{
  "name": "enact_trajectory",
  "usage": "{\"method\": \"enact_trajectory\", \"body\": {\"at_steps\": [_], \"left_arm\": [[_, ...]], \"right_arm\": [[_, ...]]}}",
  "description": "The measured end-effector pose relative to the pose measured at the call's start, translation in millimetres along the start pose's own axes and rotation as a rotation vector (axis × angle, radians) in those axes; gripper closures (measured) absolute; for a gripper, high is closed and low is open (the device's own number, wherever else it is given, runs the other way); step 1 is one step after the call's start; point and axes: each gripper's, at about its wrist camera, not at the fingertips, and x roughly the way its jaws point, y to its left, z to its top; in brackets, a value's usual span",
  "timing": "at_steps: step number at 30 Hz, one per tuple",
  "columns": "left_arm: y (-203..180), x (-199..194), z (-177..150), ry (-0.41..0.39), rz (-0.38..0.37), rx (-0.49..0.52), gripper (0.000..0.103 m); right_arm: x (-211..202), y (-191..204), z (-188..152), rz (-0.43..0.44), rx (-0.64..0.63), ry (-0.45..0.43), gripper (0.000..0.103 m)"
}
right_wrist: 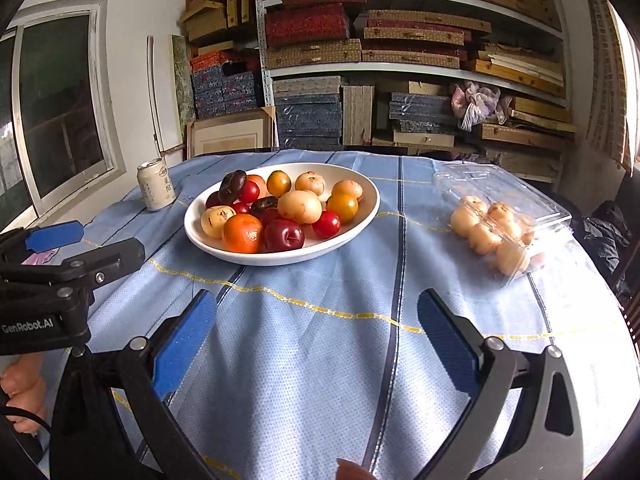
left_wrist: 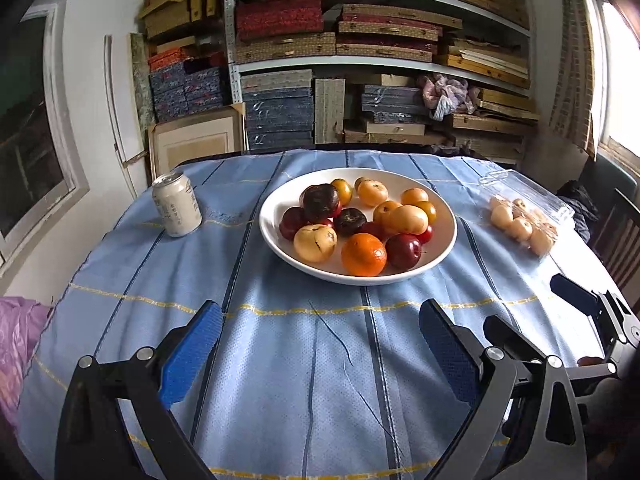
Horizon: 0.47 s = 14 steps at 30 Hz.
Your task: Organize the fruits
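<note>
A white bowl [left_wrist: 276,240] [right_wrist: 360,216] in the middle of the table holds several mixed fruits: an orange [left_wrist: 363,254] [right_wrist: 242,233], red plums [left_wrist: 403,251] [right_wrist: 283,235], yellow pears and dark fruits. To its right lies a clear plastic clamshell [left_wrist: 524,216] [right_wrist: 504,216], open, with several pale yellow fruits in it. My left gripper [left_wrist: 320,320] hovers open over the cloth in front of the bowl, empty. My right gripper [right_wrist: 318,312] is open and empty too, nearer the table's front edge and right of the left one.
A white drink can [left_wrist: 177,205] [right_wrist: 155,184] stands left of the bowl. The table wears a blue striped cloth [left_wrist: 312,360] [right_wrist: 320,360]. Shelves packed with boxes fill the back wall, a window is at the left, and a dark chair [left_wrist: 620,232] stands at the right.
</note>
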Motion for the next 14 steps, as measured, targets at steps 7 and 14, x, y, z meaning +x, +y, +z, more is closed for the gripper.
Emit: {"method": "enact_trajectory", "body": {"at_steps": [7, 14], "left_arm": [[-0.2, -1.8, 0.5, -0.001, -0.016, 0.006, 0.004], [-3.3, -2.9, 0.4, -0.002, -0.022, 0.019, 0.004]], "right_arm": [[-0.5, -0.2, -0.3, 0.002, -0.002, -0.005, 0.004], [-1.8, -1.0, 0.0, 0.003, 0.000, -0.009, 0.004]]}}
